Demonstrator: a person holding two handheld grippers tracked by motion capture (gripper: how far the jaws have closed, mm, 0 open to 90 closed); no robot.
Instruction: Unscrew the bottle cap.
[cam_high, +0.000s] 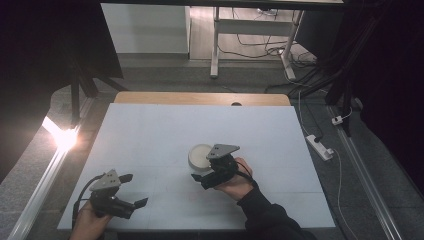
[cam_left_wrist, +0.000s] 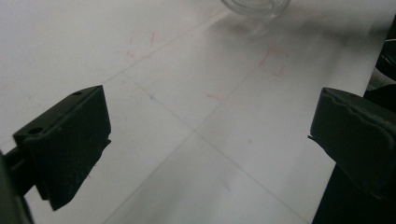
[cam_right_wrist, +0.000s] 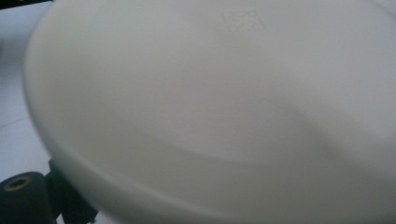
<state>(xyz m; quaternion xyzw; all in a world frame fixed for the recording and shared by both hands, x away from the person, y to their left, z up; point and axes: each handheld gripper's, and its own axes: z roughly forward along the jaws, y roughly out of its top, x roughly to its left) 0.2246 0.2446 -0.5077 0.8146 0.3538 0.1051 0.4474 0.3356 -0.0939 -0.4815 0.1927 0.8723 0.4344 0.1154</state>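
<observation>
White lid (cam_right_wrist: 210, 107) sits mid-table (cam_high: 150, 130), right gripper (cam_high: 207, 176) pressed against its near edge; I can't tell how its jaws stand. Left gripper (cam_high: 131, 191), near-left of the lid, gapes empty. Smooth plastic could slip from a shallow edge bite.

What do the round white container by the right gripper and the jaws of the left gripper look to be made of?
Round white container: probably matte, slightly translucent plastic; smooth, with a faint moulded square mark in the right gripper view. Left gripper: black jaws, apparently hard plastic, dull finish, with ridged edges and screw holes.
</observation>
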